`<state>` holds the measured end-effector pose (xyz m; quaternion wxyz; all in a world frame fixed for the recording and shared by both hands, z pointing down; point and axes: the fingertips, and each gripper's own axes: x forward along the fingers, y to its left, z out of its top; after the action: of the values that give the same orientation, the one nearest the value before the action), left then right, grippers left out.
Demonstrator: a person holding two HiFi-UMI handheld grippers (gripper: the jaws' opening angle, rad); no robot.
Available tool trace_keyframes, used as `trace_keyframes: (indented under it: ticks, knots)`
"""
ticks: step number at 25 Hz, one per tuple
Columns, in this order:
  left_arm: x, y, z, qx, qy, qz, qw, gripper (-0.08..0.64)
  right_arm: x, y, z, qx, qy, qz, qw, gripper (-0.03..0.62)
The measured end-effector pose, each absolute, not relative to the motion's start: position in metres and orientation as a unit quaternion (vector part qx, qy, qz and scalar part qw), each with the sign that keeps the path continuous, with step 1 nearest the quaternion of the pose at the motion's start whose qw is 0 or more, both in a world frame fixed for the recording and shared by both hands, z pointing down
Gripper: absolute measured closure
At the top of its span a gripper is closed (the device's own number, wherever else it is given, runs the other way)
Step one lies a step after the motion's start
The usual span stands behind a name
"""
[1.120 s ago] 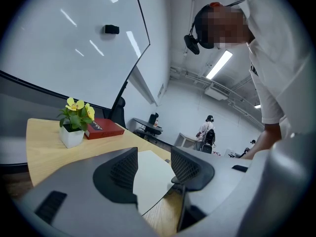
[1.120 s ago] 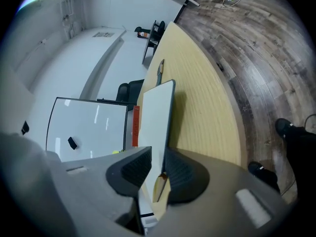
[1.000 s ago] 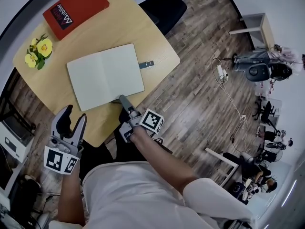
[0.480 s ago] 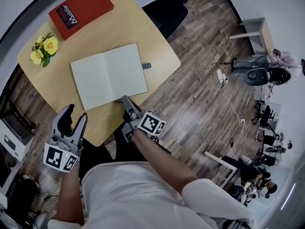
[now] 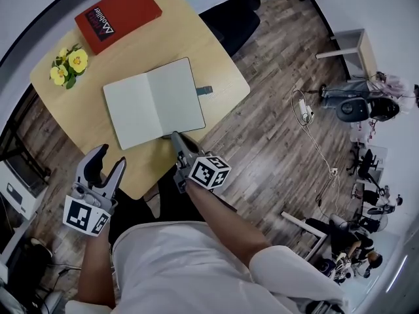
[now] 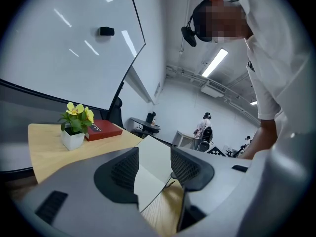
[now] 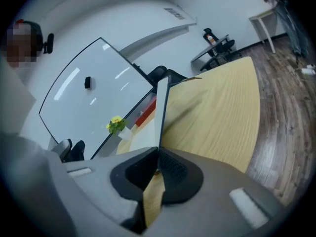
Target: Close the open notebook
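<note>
An open notebook [image 5: 154,103] with blank white pages lies flat on the round wooden table [image 5: 216,51]; its grey strap [image 5: 204,90] sticks out on the right. My right gripper [image 5: 175,137] is at the near edge of the right-hand page, shut on the notebook. In the right gripper view the thin notebook edge [image 7: 162,112] rises from between the closed jaws of that gripper [image 7: 158,154]. My left gripper [image 5: 105,165] hovers open off the table's near edge, holding nothing. In the left gripper view, the notebook [image 6: 155,154] shows beyond the empty left gripper [image 6: 154,163].
A red book [image 5: 118,17] lies at the table's far side, with a small pot of yellow flowers [image 5: 69,65] to its left. The table's edge drops to wooden floor [image 5: 281,129] on the right. A chair [image 5: 229,12] stands behind the table.
The right gripper has rolled about its own line while staying at the notebook's near edge; its marker cube now faces up. The left gripper has stayed put and open.
</note>
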<state>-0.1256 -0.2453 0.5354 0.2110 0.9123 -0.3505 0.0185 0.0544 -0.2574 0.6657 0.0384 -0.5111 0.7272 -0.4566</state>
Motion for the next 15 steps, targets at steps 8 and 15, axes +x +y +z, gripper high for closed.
trace_keyframes:
  ticks: [8, 15]
  knots:
    - [-0.138, -0.237, 0.537, 0.908, -0.362, 0.02, 0.211, 0.357, 0.046, -0.258, 0.659, -0.508, 0.784, -0.353, -0.051, 0.578]
    - [-0.147, -0.236, 0.539, 0.905, -0.371, 0.026, 0.208, 0.359, 0.034, -0.255, 0.653, -0.485, 0.823, -0.268, -0.127, 0.578]
